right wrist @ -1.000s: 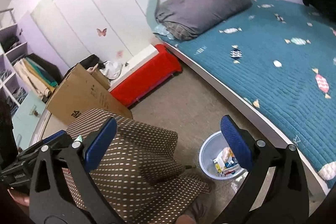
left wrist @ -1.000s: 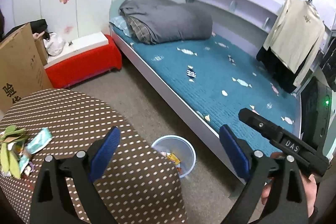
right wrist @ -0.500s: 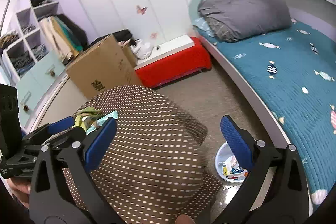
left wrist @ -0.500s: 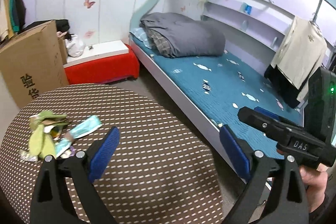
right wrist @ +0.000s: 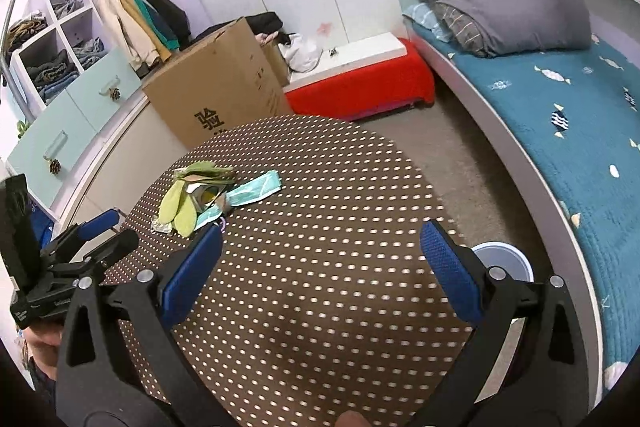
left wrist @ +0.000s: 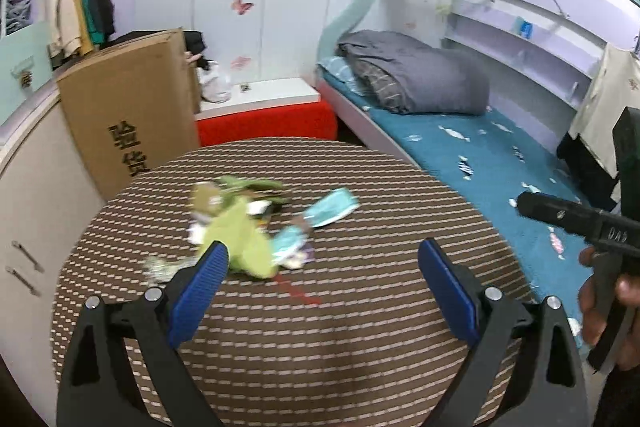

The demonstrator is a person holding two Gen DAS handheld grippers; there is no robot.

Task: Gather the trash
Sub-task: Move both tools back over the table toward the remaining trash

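left gripper (left wrist: 324, 279): held spread wide, nothing gripped | right gripper (right wrist: 320, 259): held spread wide, nothing gripped | trash pile (right wrist: 208, 193): green wrappers and a blue face mask (right wrist: 256, 191), seen on the round table (right wrist: 320, 307) at 10 o'clock | bin (right wrist: 502, 261): seen on the floor at 3 o'clock

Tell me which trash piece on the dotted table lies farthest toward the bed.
The light blue face mask. It lies flat at the pile's bed-side edge; the yellow-green leaf-shaped wrappers sit on the opposite side, toward the cardboard box.
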